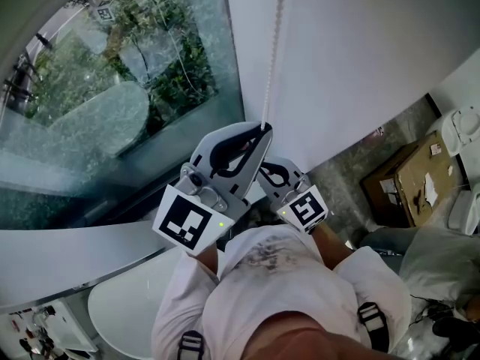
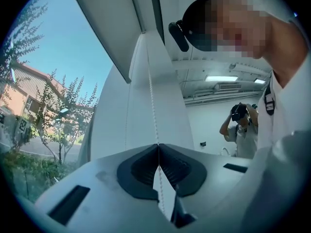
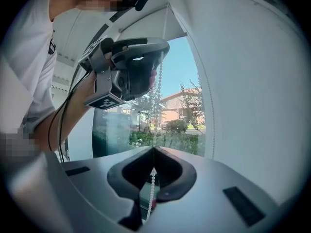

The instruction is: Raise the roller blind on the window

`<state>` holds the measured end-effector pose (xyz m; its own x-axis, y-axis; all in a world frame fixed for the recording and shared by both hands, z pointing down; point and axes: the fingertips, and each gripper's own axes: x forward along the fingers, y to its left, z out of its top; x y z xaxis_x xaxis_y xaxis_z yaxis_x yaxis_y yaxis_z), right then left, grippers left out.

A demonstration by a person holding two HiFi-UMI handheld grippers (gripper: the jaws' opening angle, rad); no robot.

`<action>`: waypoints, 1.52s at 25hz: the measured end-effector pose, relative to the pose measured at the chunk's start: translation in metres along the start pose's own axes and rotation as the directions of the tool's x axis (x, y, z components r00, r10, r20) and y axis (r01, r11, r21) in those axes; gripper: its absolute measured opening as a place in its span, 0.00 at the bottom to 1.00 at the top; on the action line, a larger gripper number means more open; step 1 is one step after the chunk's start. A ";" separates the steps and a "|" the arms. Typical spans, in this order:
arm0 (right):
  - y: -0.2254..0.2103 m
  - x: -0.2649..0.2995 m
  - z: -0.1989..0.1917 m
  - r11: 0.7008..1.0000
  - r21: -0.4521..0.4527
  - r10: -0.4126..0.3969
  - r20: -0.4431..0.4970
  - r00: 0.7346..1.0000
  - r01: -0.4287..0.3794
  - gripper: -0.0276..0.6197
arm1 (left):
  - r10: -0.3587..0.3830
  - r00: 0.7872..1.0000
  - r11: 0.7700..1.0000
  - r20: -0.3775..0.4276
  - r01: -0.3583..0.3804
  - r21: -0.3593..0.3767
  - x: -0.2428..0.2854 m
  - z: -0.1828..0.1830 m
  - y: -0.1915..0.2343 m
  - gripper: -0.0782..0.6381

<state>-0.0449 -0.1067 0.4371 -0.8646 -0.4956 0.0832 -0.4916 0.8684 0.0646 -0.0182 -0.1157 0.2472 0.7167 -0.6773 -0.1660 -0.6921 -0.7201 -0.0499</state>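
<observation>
Bead chain (image 1: 274, 43) is pinched in left gripper (image 2: 158, 145) and, apparently lower down, right gripper (image 3: 154, 148).

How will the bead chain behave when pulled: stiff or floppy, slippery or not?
Probably floppy and light: the bead chain is a thin string of small beads. Its beads probably catch in the shut jaws of the left gripper and right gripper, so little slipping.
</observation>
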 end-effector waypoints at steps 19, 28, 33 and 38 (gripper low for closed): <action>0.000 -0.004 -0.092 0.996 0.083 -0.004 -0.190 0.982 0.020 0.14 | -0.017 0.997 0.996 -0.075 0.010 -0.092 -0.010 -0.088 -0.008 0.12; 0.000 -0.003 -0.120 0.995 0.092 -0.001 -0.261 0.965 0.026 0.14 | -0.012 0.995 0.991 -0.095 0.000 -0.133 -0.016 -0.111 -0.009 0.12; 0.002 -0.001 -0.129 0.995 0.098 0.006 -0.266 0.964 0.021 0.14 | -0.013 0.993 0.989 -0.118 -0.004 -0.148 -0.018 -0.125 -0.008 0.12; 0.003 -0.004 -0.153 0.994 0.107 0.012 -0.315 0.949 0.022 0.14 | -0.023 0.988 0.987 -0.156 -0.002 -0.161 -0.020 -0.148 -0.012 0.12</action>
<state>-0.0274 -0.1040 0.5890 -0.7938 -0.4643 0.3927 -0.5192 0.8537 -0.0400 -0.0113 -0.1156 0.3973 0.7371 -0.6757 -0.0094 -0.6709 -0.7334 0.1099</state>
